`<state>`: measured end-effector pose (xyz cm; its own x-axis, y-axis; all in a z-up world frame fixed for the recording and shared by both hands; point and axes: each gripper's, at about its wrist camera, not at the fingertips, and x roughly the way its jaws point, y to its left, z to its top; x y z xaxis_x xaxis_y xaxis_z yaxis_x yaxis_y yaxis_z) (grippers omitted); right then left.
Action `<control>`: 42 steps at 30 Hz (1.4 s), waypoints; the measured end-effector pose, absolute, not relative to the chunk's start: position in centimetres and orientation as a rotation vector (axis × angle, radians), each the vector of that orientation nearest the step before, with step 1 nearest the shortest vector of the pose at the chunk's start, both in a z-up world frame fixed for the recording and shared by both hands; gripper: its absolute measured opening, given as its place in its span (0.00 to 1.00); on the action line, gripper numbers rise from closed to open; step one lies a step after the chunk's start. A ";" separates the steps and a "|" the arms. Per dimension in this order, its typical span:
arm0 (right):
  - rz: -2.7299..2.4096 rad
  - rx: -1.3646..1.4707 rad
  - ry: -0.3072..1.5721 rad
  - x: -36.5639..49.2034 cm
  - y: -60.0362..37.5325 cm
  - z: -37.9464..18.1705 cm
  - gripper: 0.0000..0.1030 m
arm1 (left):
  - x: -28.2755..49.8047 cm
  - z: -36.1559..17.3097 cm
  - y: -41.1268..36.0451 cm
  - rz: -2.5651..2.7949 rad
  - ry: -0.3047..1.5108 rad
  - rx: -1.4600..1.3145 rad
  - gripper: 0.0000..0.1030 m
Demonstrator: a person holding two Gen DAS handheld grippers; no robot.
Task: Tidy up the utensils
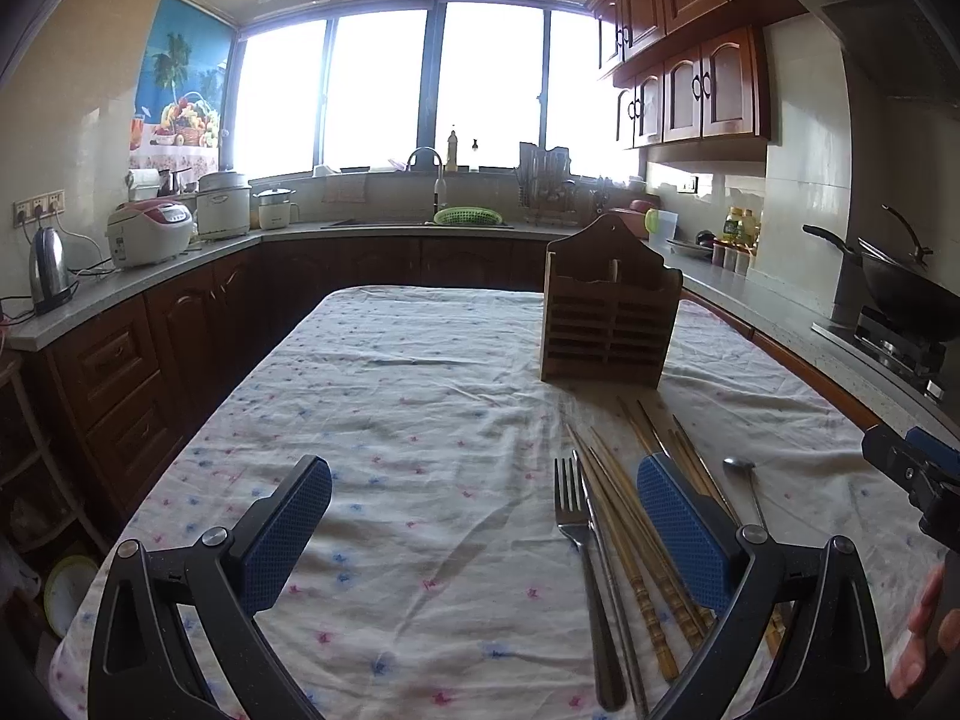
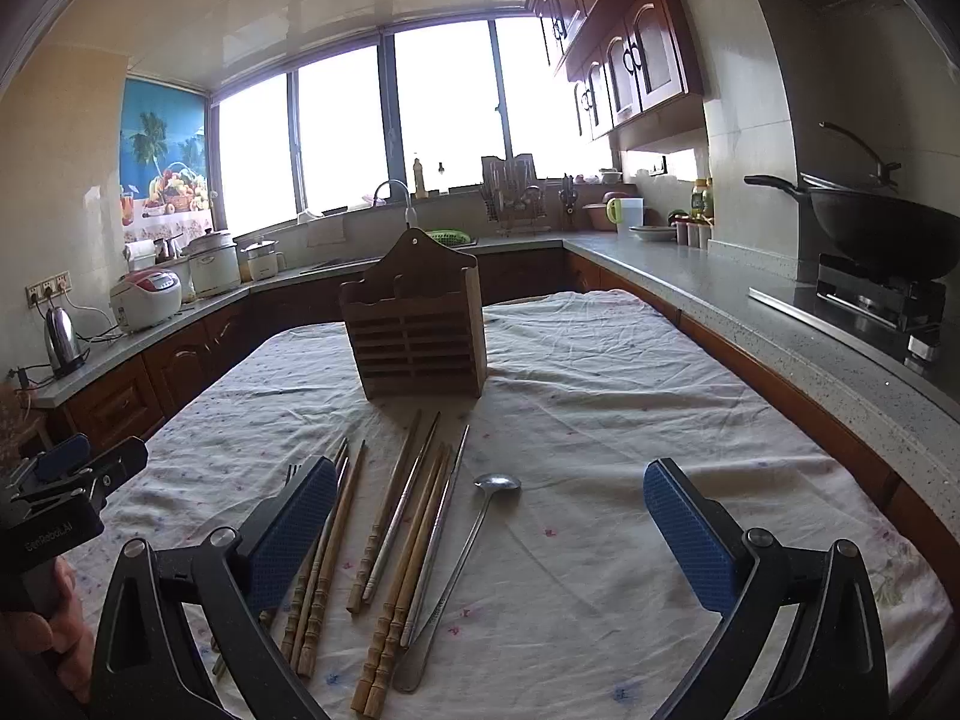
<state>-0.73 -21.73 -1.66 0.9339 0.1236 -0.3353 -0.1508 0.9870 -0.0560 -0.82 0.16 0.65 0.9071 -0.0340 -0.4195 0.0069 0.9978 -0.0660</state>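
A brown wooden utensil holder (image 1: 609, 312) (image 2: 417, 330) stands upright on the cloth-covered table (image 1: 390, 420) (image 2: 600, 420). In front of it lie several wooden and metal chopsticks (image 1: 624, 516) (image 2: 402, 528), a metal fork (image 1: 579, 564) (image 2: 292, 473) and a long metal spoon (image 1: 741, 480) (image 2: 474, 540). My left gripper (image 1: 483, 525) is open and empty above the table, left of the utensils, its right finger over the chopsticks. My right gripper (image 2: 489, 531) is open and empty above the chopsticks and spoon. Each gripper shows at the edge of the other's view (image 1: 912, 474) (image 2: 78, 480).
Kitchen counters surround the table. A wok (image 2: 882, 228) sits on a stove on the right counter (image 2: 750, 312). Rice cookers (image 1: 150, 231) and a kettle (image 1: 48, 267) stand on the left counter. A sink with a green basket (image 1: 468, 216) is at the back under the window.
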 end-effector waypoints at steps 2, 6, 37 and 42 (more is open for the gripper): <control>0.152 -0.067 0.362 -0.2 -21.9 -1.6 1.00 | -0.3 0.6 0.1 -0.028 0.447 -0.057 0.99; 0.171 -0.043 0.392 0.6 -22.3 -1.6 1.00 | 0.9 0.6 0.0 -0.058 0.486 -0.054 0.99; 0.274 0.135 0.859 11.0 -23.1 -5.6 0.32 | 17.9 -4.0 -0.9 -0.377 0.902 -0.018 0.32; 0.295 0.180 0.891 12.3 -23.2 -6.1 0.24 | 19.3 -4.5 -1.4 -0.413 0.905 -0.012 0.21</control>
